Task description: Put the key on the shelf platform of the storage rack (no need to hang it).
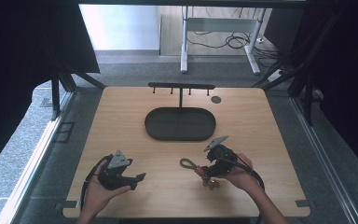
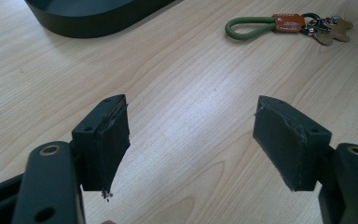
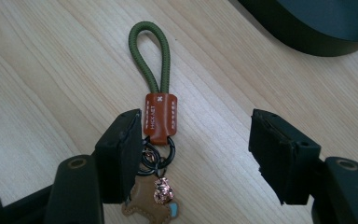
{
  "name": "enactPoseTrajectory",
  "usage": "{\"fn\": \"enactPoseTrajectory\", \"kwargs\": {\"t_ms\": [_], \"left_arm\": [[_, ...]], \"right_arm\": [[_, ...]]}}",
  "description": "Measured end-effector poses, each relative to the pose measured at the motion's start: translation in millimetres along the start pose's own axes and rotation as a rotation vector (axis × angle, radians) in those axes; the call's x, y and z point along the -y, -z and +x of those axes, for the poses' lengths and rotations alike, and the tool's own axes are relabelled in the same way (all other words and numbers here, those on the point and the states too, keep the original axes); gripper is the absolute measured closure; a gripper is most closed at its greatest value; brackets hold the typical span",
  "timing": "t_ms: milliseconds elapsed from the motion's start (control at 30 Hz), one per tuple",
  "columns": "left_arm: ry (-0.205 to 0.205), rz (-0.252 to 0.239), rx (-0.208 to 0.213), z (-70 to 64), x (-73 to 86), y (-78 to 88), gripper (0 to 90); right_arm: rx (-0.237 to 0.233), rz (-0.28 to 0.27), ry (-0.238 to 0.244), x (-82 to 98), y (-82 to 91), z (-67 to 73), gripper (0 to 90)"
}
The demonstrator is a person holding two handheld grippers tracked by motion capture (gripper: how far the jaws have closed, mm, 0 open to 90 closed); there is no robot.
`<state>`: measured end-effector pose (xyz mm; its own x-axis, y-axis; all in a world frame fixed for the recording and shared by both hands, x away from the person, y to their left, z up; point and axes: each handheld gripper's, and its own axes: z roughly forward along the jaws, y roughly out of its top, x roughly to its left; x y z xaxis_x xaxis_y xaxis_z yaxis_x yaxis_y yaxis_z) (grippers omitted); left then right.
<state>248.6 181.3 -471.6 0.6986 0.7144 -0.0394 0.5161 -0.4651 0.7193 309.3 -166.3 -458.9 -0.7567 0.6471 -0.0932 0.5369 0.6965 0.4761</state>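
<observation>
high view: tray [image 1: 154, 127] (rack [image 1: 181, 87] behind)

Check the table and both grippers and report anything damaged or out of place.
The black rubber pad on one jaw of the left gripper looks frayed: its lower edge ends in ragged shreds. The green-cord keyring with a brown leather tab lies on the wooden table, outside the black oval tray. Nothing is spilled.
</observation>
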Motion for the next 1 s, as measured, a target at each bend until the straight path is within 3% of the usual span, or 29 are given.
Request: {"fn": "enactPoseTrajectory", "kwargs": {"t_ms": [467, 833, 1000], "left_arm": [[-0.001, 0.009, 0.007, -0.1, 0.5, -2.5, 27.5], [-0.002, 0.015, 0.011, -1.5, 0.3, -4.6, 27.4], [0.000, 0.014, 0.011, -1.0, 0.5, -4.2, 27.4]], "right_arm": [[-0.023, 0.066, 0.026, -4.8, -22.4, 12.5, 39.9], [-0.047, 0.114, 0.041, -6.5, -38.0, 14.7, 45.4], [-0.056, 0.137, 0.027, -6.2, -45.7, 13.9, 48.6]]}}
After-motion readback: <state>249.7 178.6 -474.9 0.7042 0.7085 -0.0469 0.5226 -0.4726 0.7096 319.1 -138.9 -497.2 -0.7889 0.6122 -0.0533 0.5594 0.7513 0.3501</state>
